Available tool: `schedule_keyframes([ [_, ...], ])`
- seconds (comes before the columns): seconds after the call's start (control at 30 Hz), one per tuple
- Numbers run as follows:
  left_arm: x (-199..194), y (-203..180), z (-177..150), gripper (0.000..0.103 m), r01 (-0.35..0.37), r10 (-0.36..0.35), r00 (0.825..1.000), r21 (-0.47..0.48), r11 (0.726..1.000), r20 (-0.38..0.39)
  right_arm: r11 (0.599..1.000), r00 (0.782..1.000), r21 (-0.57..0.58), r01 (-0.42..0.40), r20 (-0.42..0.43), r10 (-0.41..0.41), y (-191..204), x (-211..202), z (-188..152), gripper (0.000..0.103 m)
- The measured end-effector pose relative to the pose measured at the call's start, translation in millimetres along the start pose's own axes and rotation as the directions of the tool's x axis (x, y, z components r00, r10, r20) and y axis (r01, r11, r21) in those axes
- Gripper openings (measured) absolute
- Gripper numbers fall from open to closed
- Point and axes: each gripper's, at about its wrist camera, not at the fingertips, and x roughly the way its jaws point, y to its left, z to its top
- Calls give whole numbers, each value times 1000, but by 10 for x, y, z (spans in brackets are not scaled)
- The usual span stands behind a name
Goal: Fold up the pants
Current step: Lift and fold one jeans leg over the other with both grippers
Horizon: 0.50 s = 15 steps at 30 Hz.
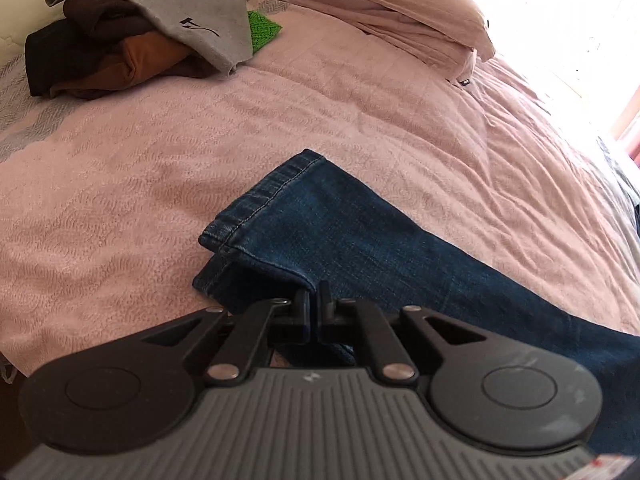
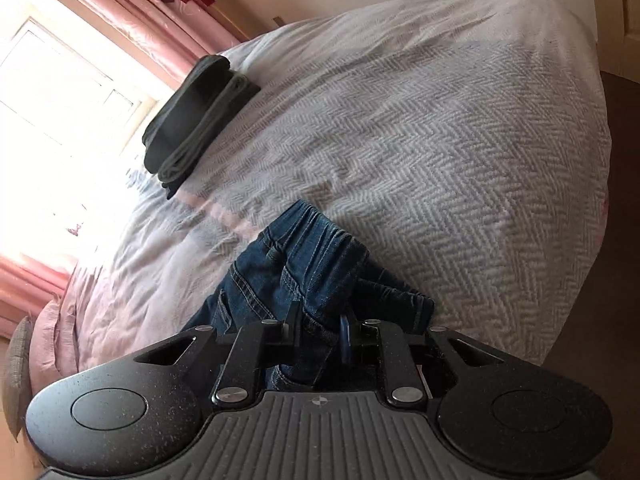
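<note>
Denim lies stretched across the bed: the dark blue jeans (image 1: 360,240) rest flat on the pale pink quilted bedspread (image 1: 140,168), the two stitched leg hems stacked one on the other at one end and the gathered waistband bunched at the other. The left gripper (image 1: 314,294) has its fingers drawn nearly together on the near corner of the hems, pinching the cloth. The right gripper (image 2: 320,326) is clamped on a fold of denim at the waist of the jeans (image 2: 304,264), where the grey-and-white herringbone blanket (image 2: 440,140) covers the bed.

Judging by this, the legs are already laid one over the other and the step in hand is the lengthwise fold, with both ends gripped. The next move likely calls for lifting one end and carrying it over to meet the other, keeping the cloth taut so the layers do not slip.

A heap of loose grey, brown and rust garments (image 1: 132,40) waits near the pillows, and a folded dark grey stack (image 2: 196,120) sits well apart by the window.
</note>
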Motion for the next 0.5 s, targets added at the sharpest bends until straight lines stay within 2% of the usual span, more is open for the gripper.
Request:
schedule_keyframes([
  [0.1,29,-3,-34,4,-18,18,1000,8,1000,-10,999,998,13,49,-34,-48,-143,56,-69,14],
  [0.2,66,-7,-72,4,-35,36,999,22,999,-22,998,999,44,43,-15,-43,-254,70,-141,14],
  [0.27,117,-26,-88,4,-49,50,998,33,998,-30,998,998,-9,68,-14,-68,-240,74,-189,14],
  [0.3,152,-48,-101,4,-61,63,997,49,997,-35,995,995,-35,92,-23,-93,-257,110,-217,14],
  [0.4,248,-173,-143,5,-111,117,992,122,986,-40,992,991,-15,124,-40,-125,-395,243,-306,15],
  [0.43,251,-206,-147,5,-126,132,990,131,983,-40,992,991,-3,127,-41,-127,-415,266,-307,20],
  [0.47,240,-236,-142,5,-139,146,988,141,980,-42,990,989,10,139,-42,-139,-416,265,-294,31],
  [0.5,211,-266,-129,6,-149,159,986,156,976,-53,986,985,11,164,-48,-163,-402,249,-272,38],
])
